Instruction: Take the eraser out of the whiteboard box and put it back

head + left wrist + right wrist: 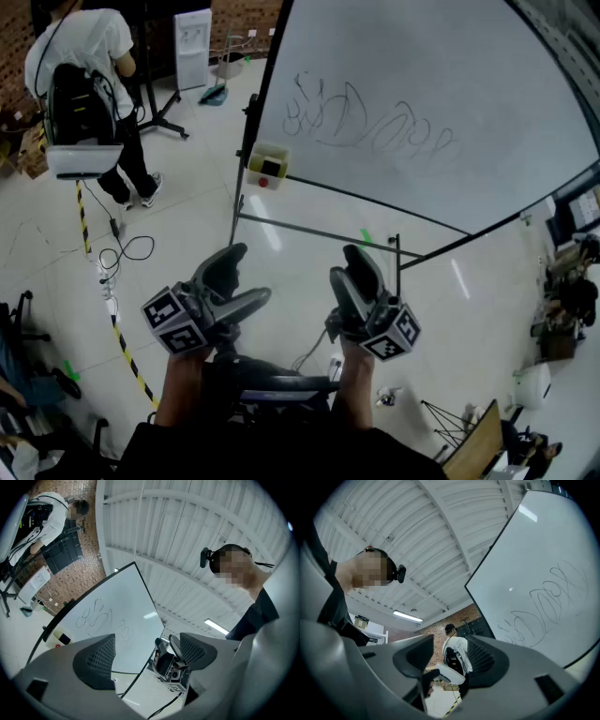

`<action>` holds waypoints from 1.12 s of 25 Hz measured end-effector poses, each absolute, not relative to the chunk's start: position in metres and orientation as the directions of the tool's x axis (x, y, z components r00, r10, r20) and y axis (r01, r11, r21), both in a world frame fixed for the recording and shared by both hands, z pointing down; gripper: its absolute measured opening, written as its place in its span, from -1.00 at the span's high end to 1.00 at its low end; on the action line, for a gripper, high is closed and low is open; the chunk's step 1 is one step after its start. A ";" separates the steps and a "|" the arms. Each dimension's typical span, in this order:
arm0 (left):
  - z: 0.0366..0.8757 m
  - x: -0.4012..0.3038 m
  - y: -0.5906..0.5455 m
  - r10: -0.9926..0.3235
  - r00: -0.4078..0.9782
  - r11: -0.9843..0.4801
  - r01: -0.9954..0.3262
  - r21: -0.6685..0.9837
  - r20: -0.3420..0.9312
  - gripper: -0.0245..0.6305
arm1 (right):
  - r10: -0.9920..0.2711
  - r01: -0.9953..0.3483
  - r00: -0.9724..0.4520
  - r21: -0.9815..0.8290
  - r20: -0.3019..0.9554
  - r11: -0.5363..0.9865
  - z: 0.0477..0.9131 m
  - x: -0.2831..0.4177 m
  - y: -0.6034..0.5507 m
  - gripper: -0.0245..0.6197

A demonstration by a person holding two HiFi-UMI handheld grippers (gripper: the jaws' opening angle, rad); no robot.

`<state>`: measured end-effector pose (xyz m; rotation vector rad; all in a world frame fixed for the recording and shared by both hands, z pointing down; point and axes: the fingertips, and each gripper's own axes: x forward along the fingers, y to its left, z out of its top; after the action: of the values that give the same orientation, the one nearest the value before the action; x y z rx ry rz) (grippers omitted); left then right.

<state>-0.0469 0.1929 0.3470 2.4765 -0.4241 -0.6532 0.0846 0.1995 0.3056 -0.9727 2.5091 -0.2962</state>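
A pale tiled floor (187, 234) in a big workshop, and no tabletop in play. Far off to the left of both tools, a person (84, 56) in a white shirt stands bent over, with a pack on their back. Ahead of the left hand-held gripper (239, 281) and well apart from it, the whiteboard box (267, 152) hangs on the board's left edge. The dark block sitting in it looks like the eraser (272, 169), not yet lifted. The whiteboard (422, 75) stretches away to the right, scribbles (366, 127) across it. The left hand-held gripper is tipped upward, jaws spread wide with only open air between them. The right hand-held gripper (352, 281), just beside it, is spread just as wide and carries nothing.

My read on that eraser: light, with a stiff body and a soft felt face, nothing fragile. Pinch it across the narrow hard sides, not the felt, and lift it straight up and clear of the box's walls.
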 end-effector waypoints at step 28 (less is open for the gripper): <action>0.373 -0.071 0.068 -0.478 0.828 -0.767 -0.231 0.599 -0.293 -0.38 | -0.676 -0.582 -0.692 -0.357 -0.253 0.730 0.343 0.061 0.059 0.21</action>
<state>-0.0713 0.0681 0.3732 2.4492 -0.5198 -0.5892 0.0613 0.0588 0.3428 -0.9719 2.5663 -0.3526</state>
